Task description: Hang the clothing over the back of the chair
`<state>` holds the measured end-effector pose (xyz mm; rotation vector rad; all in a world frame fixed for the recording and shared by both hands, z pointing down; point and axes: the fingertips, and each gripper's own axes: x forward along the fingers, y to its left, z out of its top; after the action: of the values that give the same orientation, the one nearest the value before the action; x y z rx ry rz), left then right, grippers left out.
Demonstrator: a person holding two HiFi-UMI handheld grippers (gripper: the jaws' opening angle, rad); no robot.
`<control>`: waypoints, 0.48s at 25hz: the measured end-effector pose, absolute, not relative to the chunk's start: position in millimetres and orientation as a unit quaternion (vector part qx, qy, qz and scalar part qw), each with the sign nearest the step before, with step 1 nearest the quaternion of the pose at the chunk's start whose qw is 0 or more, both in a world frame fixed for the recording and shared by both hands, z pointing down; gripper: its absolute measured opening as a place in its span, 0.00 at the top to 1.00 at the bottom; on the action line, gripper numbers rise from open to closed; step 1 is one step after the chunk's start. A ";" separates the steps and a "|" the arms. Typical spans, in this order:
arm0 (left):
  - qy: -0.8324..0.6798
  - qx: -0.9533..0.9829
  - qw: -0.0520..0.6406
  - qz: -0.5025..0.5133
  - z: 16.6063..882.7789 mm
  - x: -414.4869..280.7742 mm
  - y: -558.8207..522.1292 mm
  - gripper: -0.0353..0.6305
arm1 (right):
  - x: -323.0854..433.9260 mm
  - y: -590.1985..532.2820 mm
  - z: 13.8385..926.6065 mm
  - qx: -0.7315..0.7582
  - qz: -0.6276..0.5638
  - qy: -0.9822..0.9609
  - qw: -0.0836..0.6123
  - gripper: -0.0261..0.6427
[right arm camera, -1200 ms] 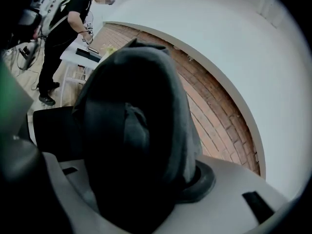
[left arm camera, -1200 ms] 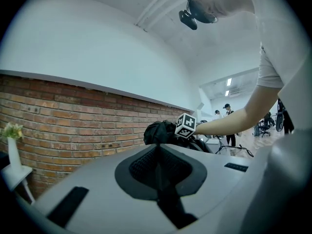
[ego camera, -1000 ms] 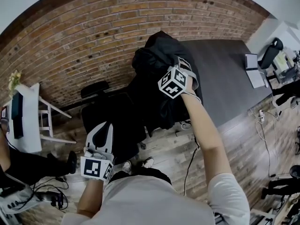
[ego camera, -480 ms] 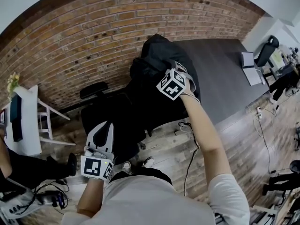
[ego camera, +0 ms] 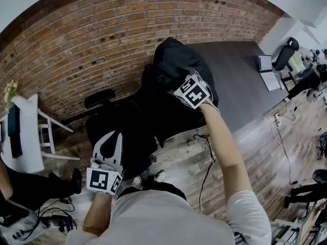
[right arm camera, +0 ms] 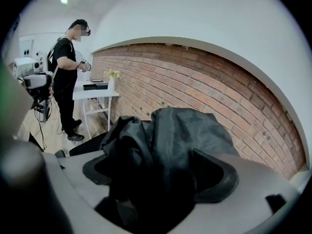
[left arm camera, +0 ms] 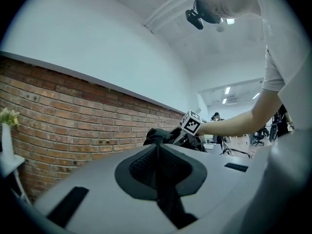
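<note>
A black piece of clothing (ego camera: pixel 168 65) lies heaped at the near end of a dark grey table (ego camera: pixel 245 75) and trails down over a black office chair (ego camera: pixel 104 119). My right gripper (ego camera: pixel 178 83) sits on the heap, pointing down into it. Its jaws are opening, and the bunched cloth (right arm camera: pixel 161 145) lies loose between the wide-apart pads of the right gripper (right arm camera: pixel 156 179). My left gripper (ego camera: pixel 110 139) is low beside the chair back, and in its own view the left gripper (left arm camera: pixel 158 167) is shut on a thin fold of the clothing (left arm camera: pixel 166 199).
A brick wall (ego camera: pixel 102 40) runs behind the chair and table. A white side table (ego camera: pixel 28 137) with flowers stands at the left, and a person in black (right arm camera: pixel 66 77) is near it. Cables (ego camera: pixel 204 157) lie on the wooden floor. Another office chair (ego camera: pixel 283 57) is at the far right.
My right gripper has rolled at the wrist and shifted a little over the heap, and its jaws have spread. The left gripper has kept its place and its grip.
</note>
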<state>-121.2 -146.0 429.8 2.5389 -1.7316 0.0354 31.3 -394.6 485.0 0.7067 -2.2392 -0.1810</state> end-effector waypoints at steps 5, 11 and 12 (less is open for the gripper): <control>-0.554 0.832 0.037 0.005 429.1 -119.5 -149.7 0.89 | 31.3 -384.7 488.5 0.265 -0.062 -0.879 0.391 0.31; -0.548 0.835 0.044 -0.001 431.8 -123.4 -153.7 0.89 | 25.3 -376.1 482.9 0.253 -0.007 -0.899 0.358 0.31; -0.546 0.837 0.045 -0.002 432.1 -123.2 -154.1 0.89 | 26.1 -375.9 481.4 0.255 0.001 -0.900 0.352 0.31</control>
<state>-123.2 -154.1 432.1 2.5550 -1.6678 -0.0052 26.1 -375.9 481.4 0.6607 -2.3294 0.0026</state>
